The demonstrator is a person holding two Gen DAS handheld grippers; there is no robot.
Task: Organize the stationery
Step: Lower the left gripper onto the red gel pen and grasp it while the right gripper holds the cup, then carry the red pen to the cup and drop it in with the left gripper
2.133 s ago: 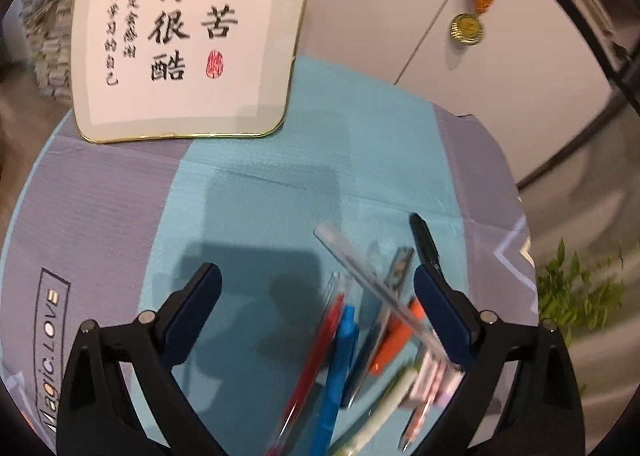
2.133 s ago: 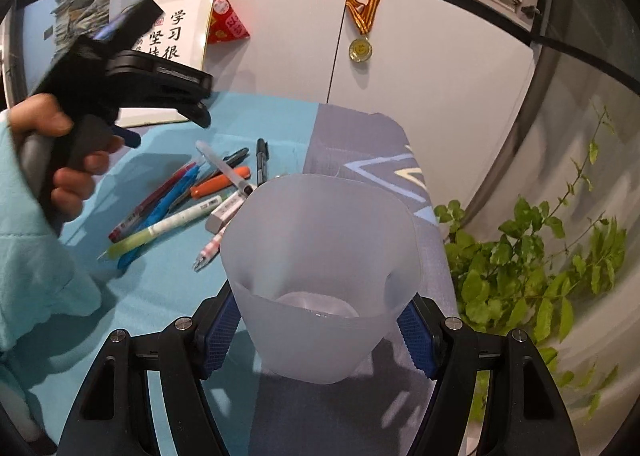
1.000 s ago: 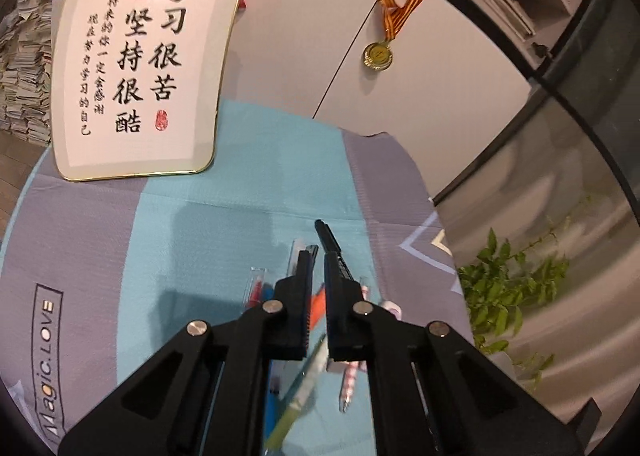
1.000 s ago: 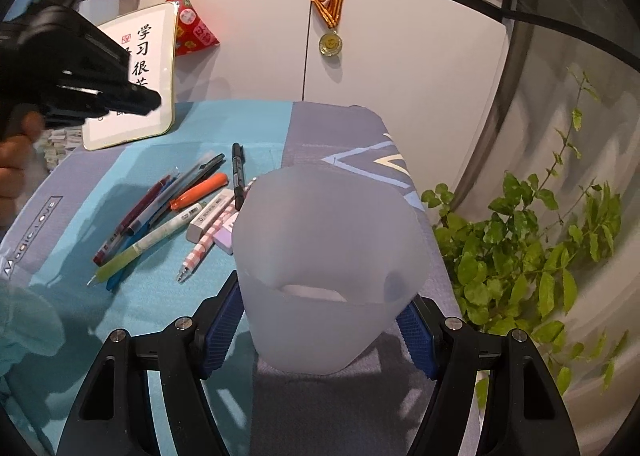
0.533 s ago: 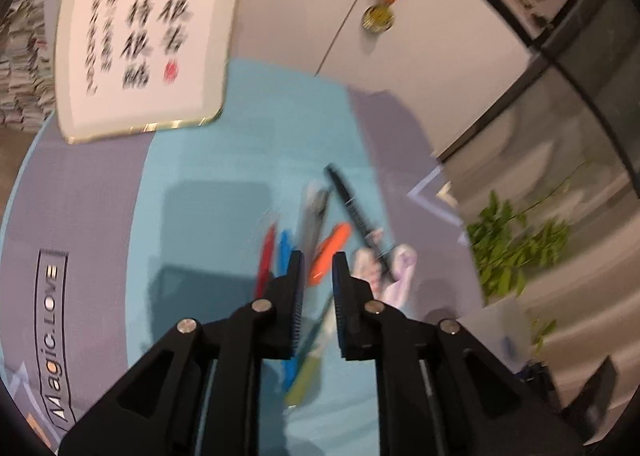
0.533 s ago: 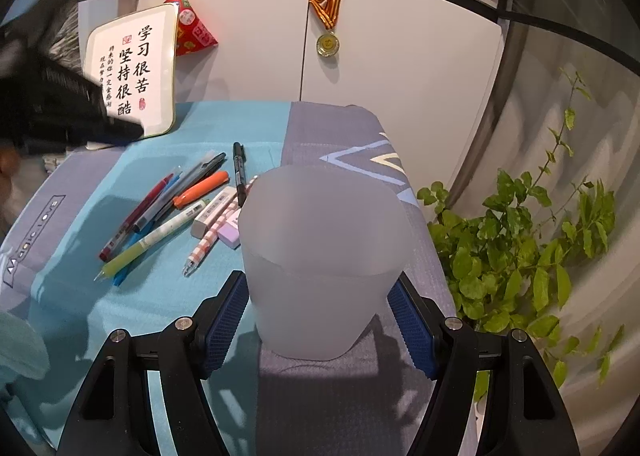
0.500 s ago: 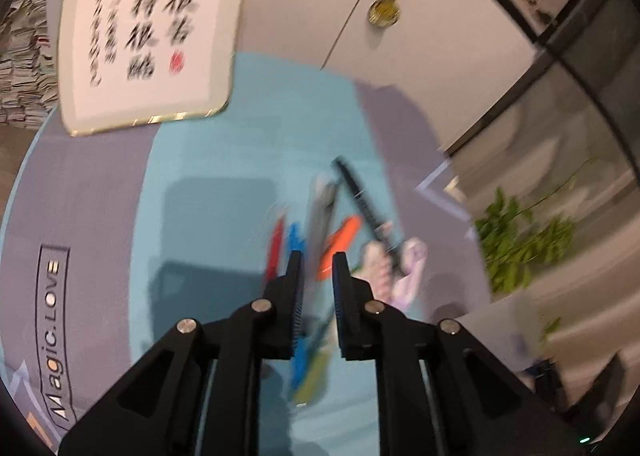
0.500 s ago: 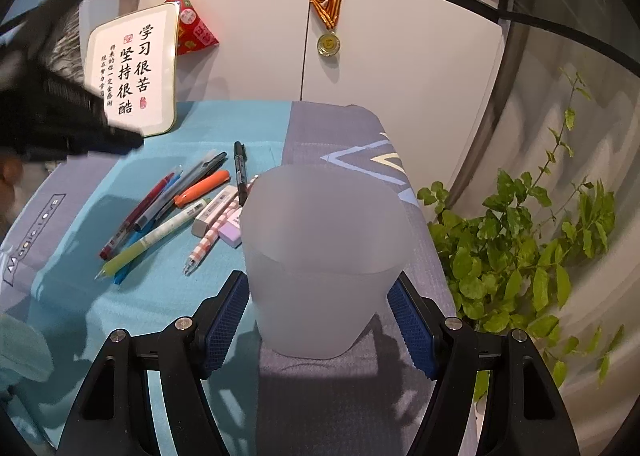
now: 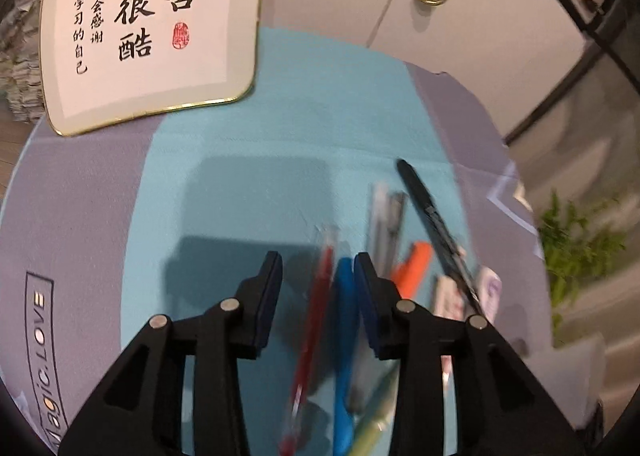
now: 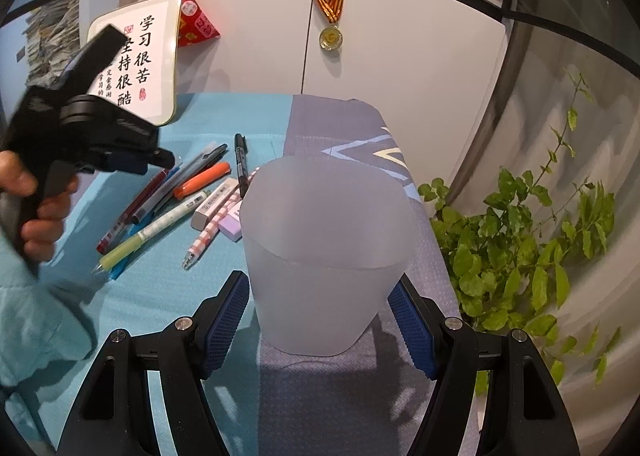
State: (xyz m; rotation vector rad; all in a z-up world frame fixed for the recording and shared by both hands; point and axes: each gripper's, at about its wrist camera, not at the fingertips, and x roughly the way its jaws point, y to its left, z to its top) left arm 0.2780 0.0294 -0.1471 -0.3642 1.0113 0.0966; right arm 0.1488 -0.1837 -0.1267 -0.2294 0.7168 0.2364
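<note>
Teal-and-grey tablecloth [image 9: 248, 144] before white cabinet [image 10: 256, 40]

Right gripper [image 10: 318, 322] at bottom centre, its blue-padded jaws pressed on either side of a frosted cup [image 10: 326, 256] standing upright on the grey part of the bench cloth [image 10: 332, 124]. Left of the cup, on the teal part, lies a loose cluster: red pen [image 10: 134, 212], orange marker [image 10: 202, 185], black marker [image 10: 241, 164], yellow-green pen [image 10: 154, 232], striped pen [image 10: 212, 230], white eraser [image 10: 214, 202] and lilac eraser [image 10: 232, 225], the last just beside the cup. Left gripper [image 10: 160, 158], held in a hand [image 10: 38, 212] with a teal sleeve [image 10: 36, 316], hangs over the pens' far ends; its jaws have just been opening. A calligraphy plaque [image 10: 136, 64], medal [image 10: 330, 37] and plant [image 10: 532, 244] stand beyond.
</note>
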